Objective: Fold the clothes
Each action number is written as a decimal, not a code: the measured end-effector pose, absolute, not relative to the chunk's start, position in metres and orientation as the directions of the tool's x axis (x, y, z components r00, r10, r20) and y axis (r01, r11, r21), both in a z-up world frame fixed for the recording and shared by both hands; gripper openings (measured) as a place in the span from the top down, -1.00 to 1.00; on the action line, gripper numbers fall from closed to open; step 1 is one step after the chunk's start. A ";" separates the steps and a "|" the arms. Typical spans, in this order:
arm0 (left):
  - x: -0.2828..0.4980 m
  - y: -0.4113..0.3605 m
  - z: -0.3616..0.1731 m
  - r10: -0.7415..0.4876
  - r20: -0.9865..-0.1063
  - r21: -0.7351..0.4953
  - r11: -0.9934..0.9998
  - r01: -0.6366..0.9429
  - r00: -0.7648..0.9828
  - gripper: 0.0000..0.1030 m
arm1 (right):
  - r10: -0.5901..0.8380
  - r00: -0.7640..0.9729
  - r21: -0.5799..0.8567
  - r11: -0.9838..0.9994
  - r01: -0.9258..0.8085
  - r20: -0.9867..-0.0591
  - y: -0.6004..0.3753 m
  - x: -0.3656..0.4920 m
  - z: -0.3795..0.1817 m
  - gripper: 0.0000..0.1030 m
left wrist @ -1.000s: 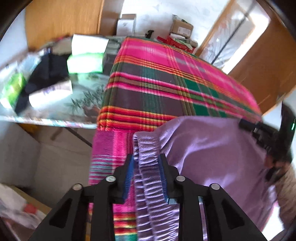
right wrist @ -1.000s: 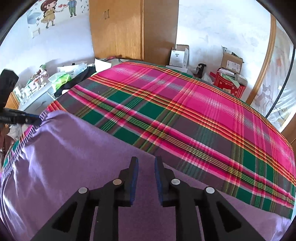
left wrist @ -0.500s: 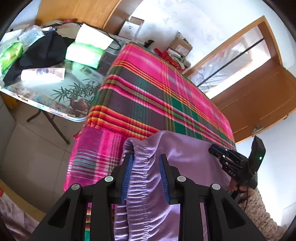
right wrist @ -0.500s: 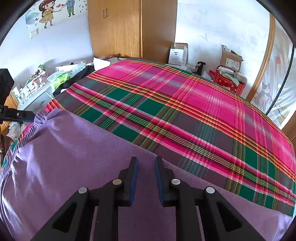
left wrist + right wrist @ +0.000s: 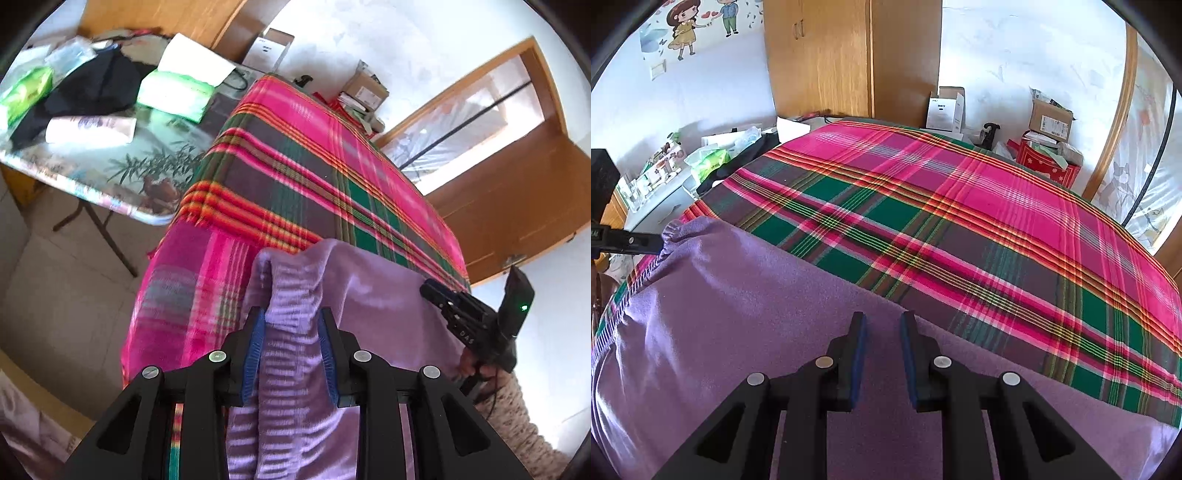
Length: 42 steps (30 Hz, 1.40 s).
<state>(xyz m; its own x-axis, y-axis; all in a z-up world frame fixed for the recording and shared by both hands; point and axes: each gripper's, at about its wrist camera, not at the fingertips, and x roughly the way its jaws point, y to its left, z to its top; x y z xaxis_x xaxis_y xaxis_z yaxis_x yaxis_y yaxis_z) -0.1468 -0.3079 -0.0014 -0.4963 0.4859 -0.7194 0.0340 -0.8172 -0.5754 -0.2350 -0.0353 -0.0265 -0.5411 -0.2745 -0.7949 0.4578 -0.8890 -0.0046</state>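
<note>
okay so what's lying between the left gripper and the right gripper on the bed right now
Only the purple garment spans from the left gripper, clamped on its gathered waistband, to the right gripper. The left wrist view shows it.

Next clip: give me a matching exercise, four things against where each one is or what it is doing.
1. left gripper
2. purple garment
3. plaid blanket
4. black cloth

a. spread over the bed
b. lying on the side table
c. shut on the gathered waistband
d. draped over the bed's near edge

Pairs: 1-c, 2-d, 3-a, 4-b
</note>
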 end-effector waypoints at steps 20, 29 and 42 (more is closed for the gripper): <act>-0.156 -0.316 -0.001 0.577 -0.581 -0.719 -0.694 0.031 -0.574 0.48 | -0.281 -0.544 0.006 -0.892 0.452 -0.791 -0.034 -0.236 -0.027 0.62; -0.153 -0.314 0.012 0.396 -0.661 -0.560 -0.826 0.069 -0.637 0.90 | -0.283 -0.544 0.008 -0.892 0.452 -0.790 -0.036 -0.237 -0.026 0.62; -0.158 -0.311 -0.003 0.289 -0.729 -0.448 -0.887 0.112 -0.620 0.89 | -0.284 -0.543 0.006 -0.890 0.456 -0.791 -0.040 -0.239 -0.026 0.62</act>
